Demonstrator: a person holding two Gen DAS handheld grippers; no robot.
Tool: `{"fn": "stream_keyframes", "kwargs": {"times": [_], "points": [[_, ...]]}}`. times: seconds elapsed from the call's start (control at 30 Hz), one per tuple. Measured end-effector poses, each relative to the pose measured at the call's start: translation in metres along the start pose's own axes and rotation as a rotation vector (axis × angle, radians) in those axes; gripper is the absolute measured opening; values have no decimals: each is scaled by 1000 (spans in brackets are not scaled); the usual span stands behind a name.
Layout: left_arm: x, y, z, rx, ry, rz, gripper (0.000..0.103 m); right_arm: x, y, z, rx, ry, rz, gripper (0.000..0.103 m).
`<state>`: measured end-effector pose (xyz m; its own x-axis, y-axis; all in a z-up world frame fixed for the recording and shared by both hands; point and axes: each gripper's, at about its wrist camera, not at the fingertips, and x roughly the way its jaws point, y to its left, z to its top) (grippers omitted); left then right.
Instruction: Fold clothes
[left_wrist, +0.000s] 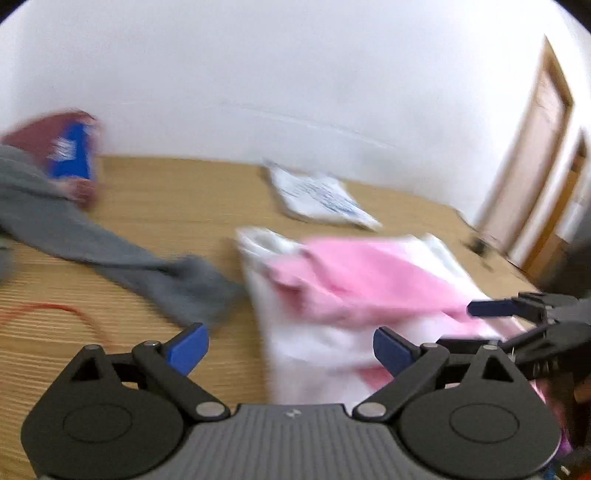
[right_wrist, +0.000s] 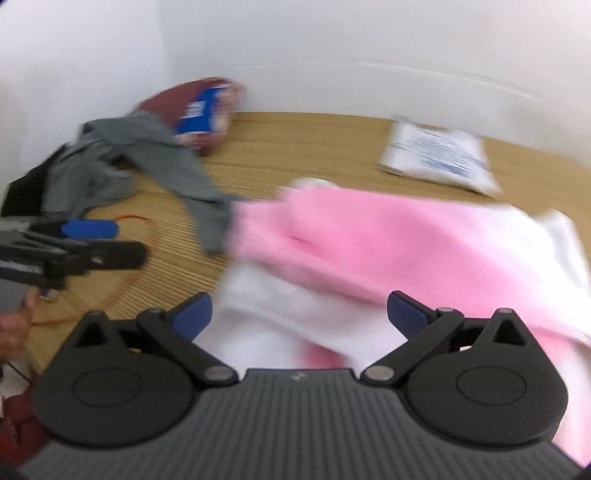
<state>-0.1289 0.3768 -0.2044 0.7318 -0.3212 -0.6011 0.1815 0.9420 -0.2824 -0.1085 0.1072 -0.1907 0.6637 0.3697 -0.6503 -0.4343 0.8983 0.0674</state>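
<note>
A pink and white garment (left_wrist: 354, 288) lies crumpled on the wooden table (left_wrist: 166, 192); it also shows in the right wrist view (right_wrist: 369, 243). A grey garment (left_wrist: 110, 251) lies to its left, also seen in the right wrist view (right_wrist: 147, 162). My left gripper (left_wrist: 290, 347) is open and empty above the garment's near left edge. My right gripper (right_wrist: 299, 314) is open and empty over the pink and white garment. Each gripper shows in the other's view: the right one (left_wrist: 491, 321), the left one (right_wrist: 103, 240). Both views are blurred.
A white printed packet (left_wrist: 317, 195) lies near the back wall, also in the right wrist view (right_wrist: 436, 155). A maroon and blue item (left_wrist: 66, 155) sits at the back left. An orange cord (left_wrist: 74, 314) lies on the table. A wooden door (left_wrist: 535, 166) stands at right.
</note>
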Motion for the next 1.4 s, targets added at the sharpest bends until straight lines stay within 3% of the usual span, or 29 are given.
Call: {"fn": "stream_keyframes", "kwargs": {"times": [0.17, 0.3, 0.43, 0.63, 0.73, 0.8, 0.93, 1.03, 1.07, 1.13, 1.2, 1.23, 1.27, 1.33, 1.37, 1.4], "points": [[8, -8, -52, -118, 119, -37, 97, -67, -119, -65, 219, 92, -278, 103], [-10, -9, -90, -135, 91, 73, 93, -117, -188, -127, 319, 209, -415, 103], [-51, -19, -115, -94, -10, 103, 94, -157, -230, -182, 321, 275, -352, 103], [-81, -43, -190, -98, 17, 158, 97, -152, -279, -225, 198, 341, -98, 103], [-68, -45, -228, -146, 86, 178, 94, -131, -281, -242, 70, 375, 36, 103], [-58, -47, -243, -170, 86, 191, 92, -118, -282, -248, 40, 379, 90, 103], [-37, -45, -252, -208, 61, 96, 93, -86, -283, -258, 41, 382, 182, 102], [-3, -45, -253, -129, 136, 116, 92, -65, -283, -266, 58, 359, 207, 91], [4, -44, -253, -134, 133, 111, 91, -61, -278, -269, 32, 346, 208, 83], [11, -39, -251, -189, 77, 76, 86, -60, -266, -274, -22, 312, 193, 79], [15, -35, -250, -241, 37, 31, 64, -61, -267, -277, 15, 291, 194, 57], [19, -35, -248, -253, 47, 13, 61, -61, -272, -276, 54, 281, 186, 48], [24, -35, -246, -258, 61, -8, 58, -62, -277, -276, 90, 275, 171, 28], [31, -41, -243, -213, 77, -41, 55, -64, -287, -276, 158, 270, 153, 22], [33, -45, -242, -178, 74, -38, 46, -67, -289, -276, 177, 268, 161, 21], [34, -49, -242, -143, 72, -24, 31, -71, -288, -277, 181, 271, 165, 20]]}}
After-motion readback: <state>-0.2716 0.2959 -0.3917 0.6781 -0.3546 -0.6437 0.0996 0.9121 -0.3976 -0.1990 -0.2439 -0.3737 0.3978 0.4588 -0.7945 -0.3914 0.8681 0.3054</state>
